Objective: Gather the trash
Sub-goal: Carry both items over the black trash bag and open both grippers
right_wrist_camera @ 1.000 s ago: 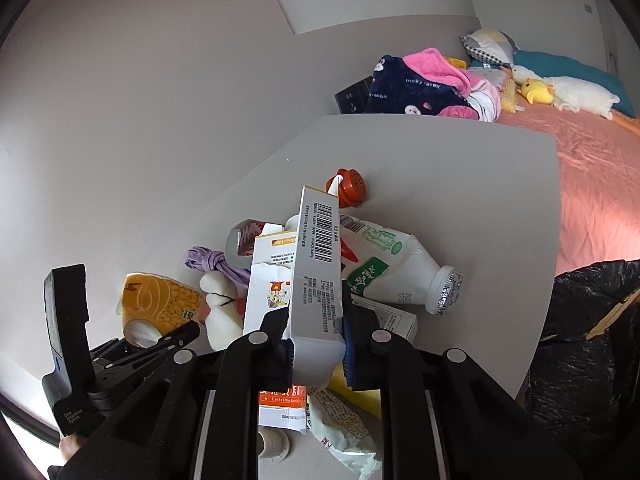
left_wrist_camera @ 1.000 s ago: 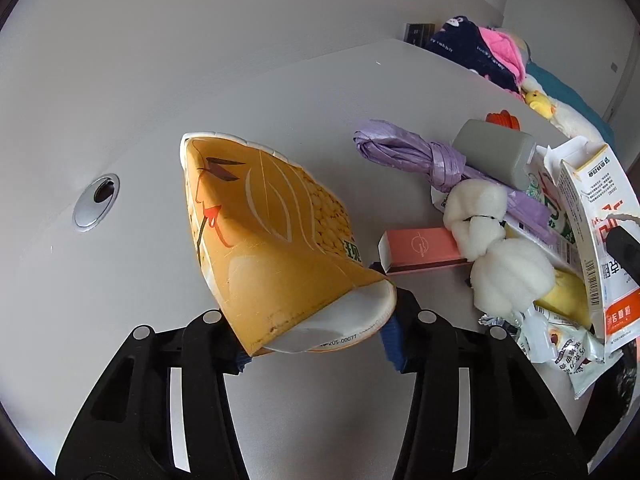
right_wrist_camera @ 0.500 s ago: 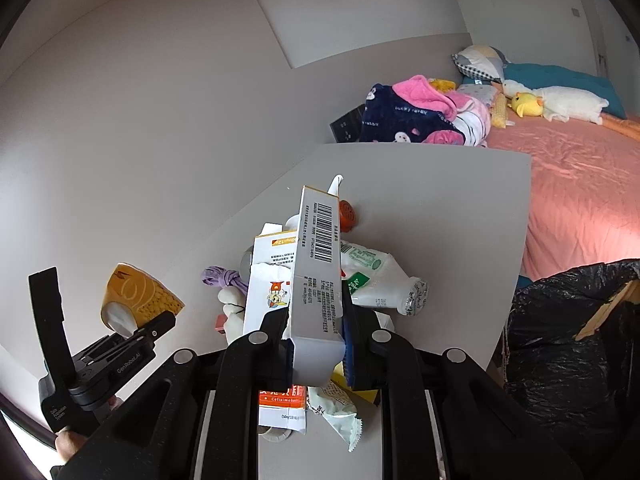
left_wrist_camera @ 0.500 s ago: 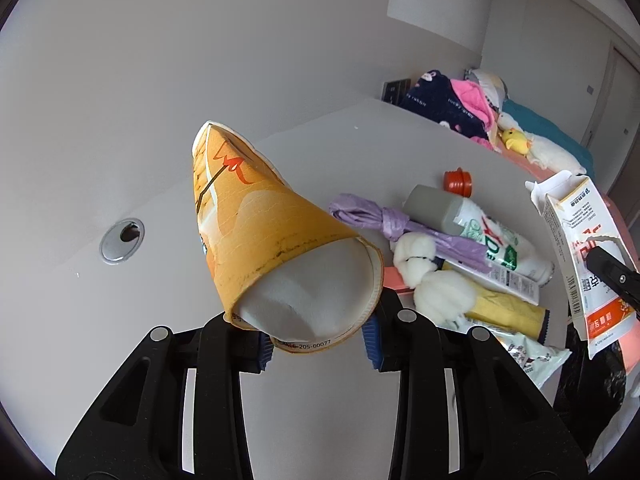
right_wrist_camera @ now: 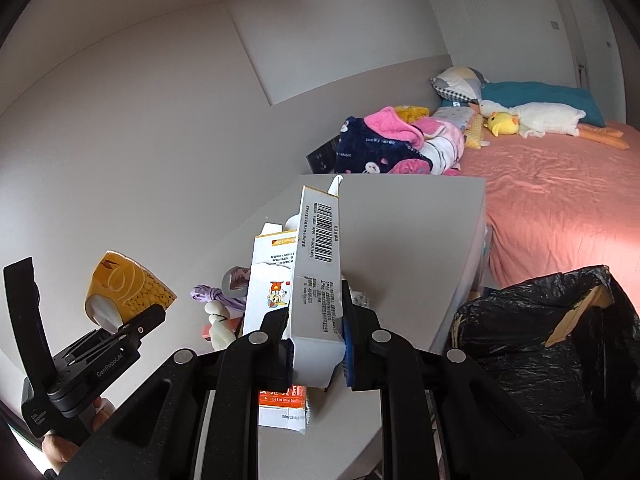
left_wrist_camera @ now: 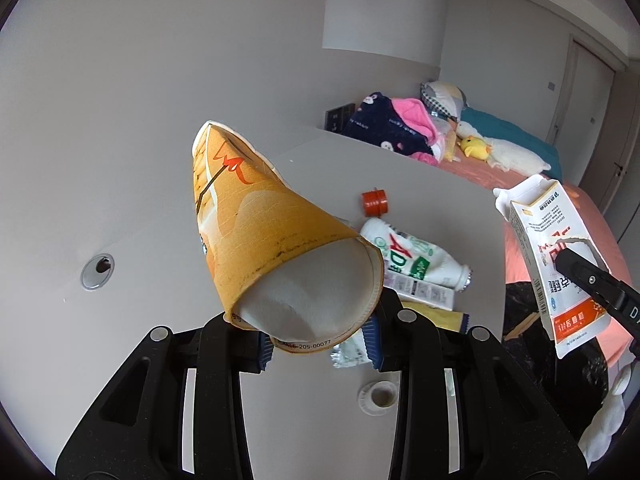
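Observation:
My left gripper [left_wrist_camera: 318,344] is shut on a squashed orange paper cup [left_wrist_camera: 276,248], held by its base above the grey table [left_wrist_camera: 432,184]. The same cup [right_wrist_camera: 128,292] and left gripper [right_wrist_camera: 132,326] show at the lower left of the right wrist view. My right gripper [right_wrist_camera: 316,356] is shut on a white and orange medicine box [right_wrist_camera: 316,276], lifted off the table; the box [left_wrist_camera: 556,256] also hangs at the right of the left wrist view. A bin lined with a black bag [right_wrist_camera: 560,340] stands open beside the table's right edge.
On the table lie a white milk bottle [left_wrist_camera: 416,260], an orange cap [left_wrist_camera: 375,202], a purple ribbon [right_wrist_camera: 212,296], wrappers and a white ring [left_wrist_camera: 378,394]. A cable hole [left_wrist_camera: 97,271] sits at the left. Clothes [right_wrist_camera: 384,144] and a pink bed [right_wrist_camera: 560,184] lie beyond.
Both grippers rose from the table with their loads. The left jaws squeezed the cup tighter. The bin came closer in the right wrist view.

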`<move>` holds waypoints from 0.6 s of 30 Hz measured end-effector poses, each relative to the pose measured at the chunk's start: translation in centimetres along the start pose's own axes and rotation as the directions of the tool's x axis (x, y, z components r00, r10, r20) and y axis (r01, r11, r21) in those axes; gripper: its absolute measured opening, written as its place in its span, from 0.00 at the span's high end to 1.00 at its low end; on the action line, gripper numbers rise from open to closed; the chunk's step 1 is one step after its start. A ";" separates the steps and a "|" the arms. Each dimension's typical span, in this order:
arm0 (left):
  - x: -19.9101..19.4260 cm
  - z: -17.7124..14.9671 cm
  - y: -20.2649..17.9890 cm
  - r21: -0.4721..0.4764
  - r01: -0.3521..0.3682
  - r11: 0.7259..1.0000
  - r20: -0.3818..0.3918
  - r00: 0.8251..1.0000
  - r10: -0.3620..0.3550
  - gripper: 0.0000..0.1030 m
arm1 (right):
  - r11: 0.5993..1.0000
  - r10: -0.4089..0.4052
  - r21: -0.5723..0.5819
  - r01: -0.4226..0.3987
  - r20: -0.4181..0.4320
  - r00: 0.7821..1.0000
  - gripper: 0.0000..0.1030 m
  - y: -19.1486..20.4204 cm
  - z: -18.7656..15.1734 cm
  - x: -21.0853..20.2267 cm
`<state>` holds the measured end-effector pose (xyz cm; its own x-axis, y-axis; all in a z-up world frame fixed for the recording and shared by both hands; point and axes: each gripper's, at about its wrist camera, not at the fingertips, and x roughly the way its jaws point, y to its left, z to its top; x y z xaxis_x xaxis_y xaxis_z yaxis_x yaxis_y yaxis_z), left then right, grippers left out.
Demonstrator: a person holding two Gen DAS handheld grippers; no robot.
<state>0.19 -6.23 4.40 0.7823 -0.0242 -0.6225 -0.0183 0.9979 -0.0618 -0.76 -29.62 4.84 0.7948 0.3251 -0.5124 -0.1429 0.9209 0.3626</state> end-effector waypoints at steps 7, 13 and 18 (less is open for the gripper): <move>0.1 0.0 -4.8 0.064 0.085 0.994 -0.006 0.996 -0.085 0.67 | 0.998 -0.059 0.025 0.059 0.029 0.998 0.82 -2.9 0.0 -2.3; 0.6 -0.1 -8.9 0.115 0.159 0.980 -0.026 0.987 -0.157 0.66 | 0.992 -0.117 0.060 0.114 0.048 0.992 0.82 -5.7 0.2 -3.8; 1.3 -0.2 -12.2 0.163 0.223 0.961 -0.053 0.975 -0.217 0.66 | 0.980 -0.177 0.101 0.170 0.062 0.982 0.82 -8.3 0.2 -5.1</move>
<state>1.30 -18.49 4.19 0.7334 -0.2430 -0.6349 0.2577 0.9636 -0.0711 -3.50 -38.92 4.56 0.8423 0.1433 -0.5196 0.0549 0.9362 0.3471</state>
